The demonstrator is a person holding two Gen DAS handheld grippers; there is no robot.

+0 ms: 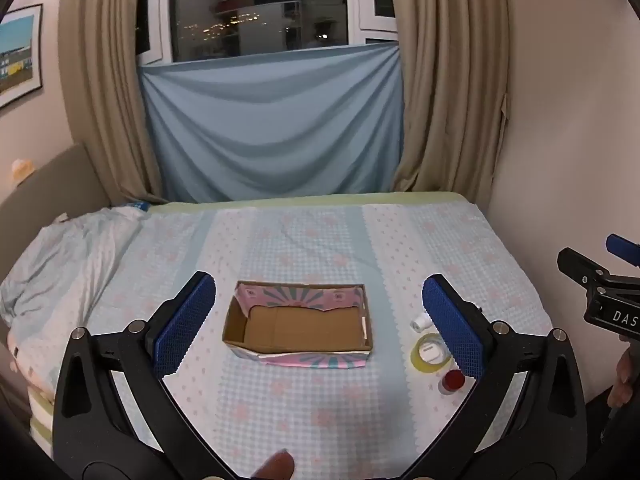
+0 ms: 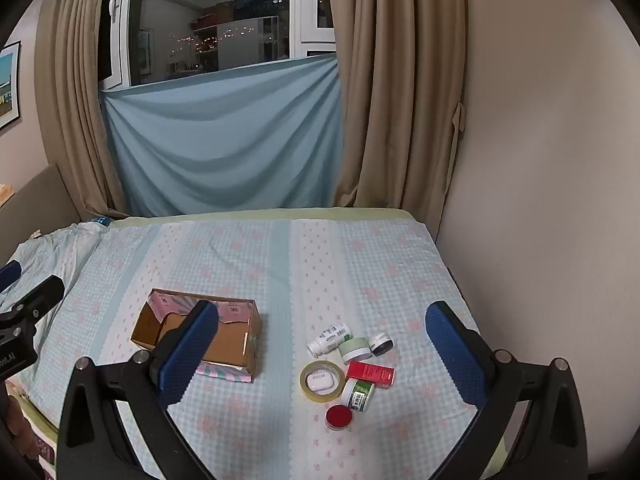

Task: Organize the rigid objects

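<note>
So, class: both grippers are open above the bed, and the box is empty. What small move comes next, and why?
Probably lower the right gripper onto the red box: it holds nothing, the small items lie beneath it, and the cardboard box is empty.

Both wrist cameras are looking downward across the bed [image 1: 320, 240] toward the far window [image 2: 212, 20], the left centring the cardboard box [image 1: 298, 326], the right sitting rightward; both are sharing box and bed.

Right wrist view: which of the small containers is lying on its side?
The white bottle with the printed label, farthest back in the cluster; the round jars sit flat.
</note>
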